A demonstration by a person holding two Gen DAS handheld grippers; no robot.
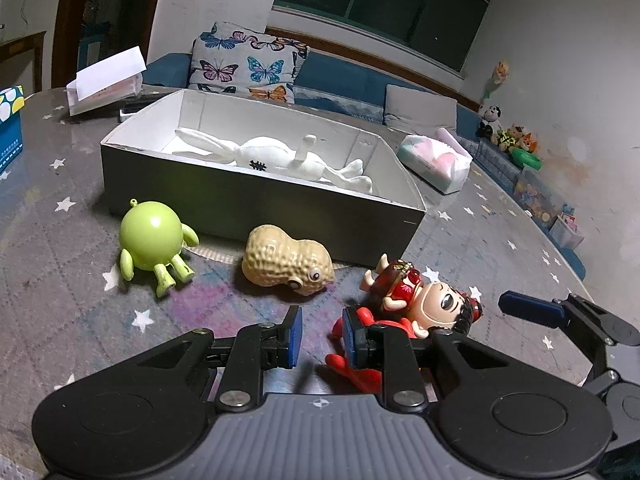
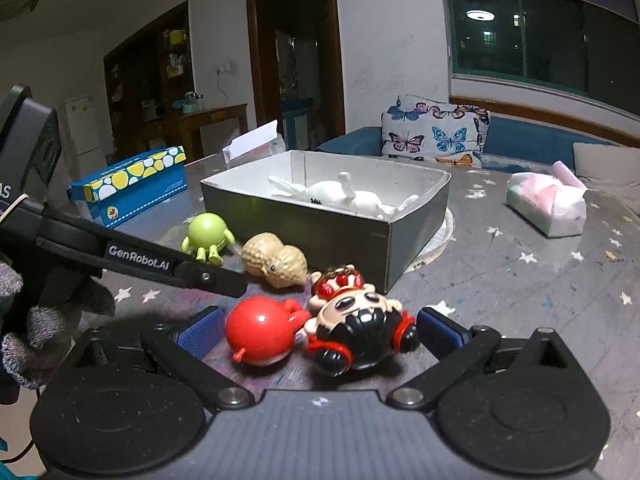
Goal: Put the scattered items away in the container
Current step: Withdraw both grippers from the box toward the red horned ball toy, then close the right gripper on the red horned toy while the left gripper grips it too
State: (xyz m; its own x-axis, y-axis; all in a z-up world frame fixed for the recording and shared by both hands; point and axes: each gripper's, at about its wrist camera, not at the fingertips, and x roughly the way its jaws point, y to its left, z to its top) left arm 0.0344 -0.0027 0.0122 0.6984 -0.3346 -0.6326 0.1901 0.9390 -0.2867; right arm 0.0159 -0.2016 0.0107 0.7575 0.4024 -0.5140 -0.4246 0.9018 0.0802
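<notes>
On the far left of the right wrist view we see a blue tissue box with yellow spots [image 2: 132, 184], which the left wrist view cuts down to a sliver at its edge [image 1: 10, 120]. That same view alone shows a gloved hand [image 2: 36, 332] holding the left gripper's black arm, which crosses in front of the toys.

Moving right, the green round toy [image 1: 154, 246] lies on the star-patterned table [image 1: 60, 312] just in front of the grey container [image 1: 256, 204], and the peanut toy [image 1: 286, 264] lies beside it, nearer the middle. Inside the container rests a white plush rabbit [image 1: 276, 156]; from the right wrist view its near wall hides much of the rabbit [image 2: 344, 196].

The left gripper [image 1: 322, 334] stands partly apart with nothing between its blue pads; its right finger covers part of the red doll [image 1: 416, 304], whose body is largely hidden behind it. We cannot tell whether that finger touches the doll.

The right wrist view shows the doll whole [image 2: 352, 320], lying on its back near the container's corner, with the right gripper [image 2: 320, 330] spread wide on either side, pads clear of it. In the left wrist view only one blue pad of it shows [image 1: 528, 308].

Far right lies a soft tissue pack [image 2: 548, 204]; the toys on the distant ledge are too small to make out.
</notes>
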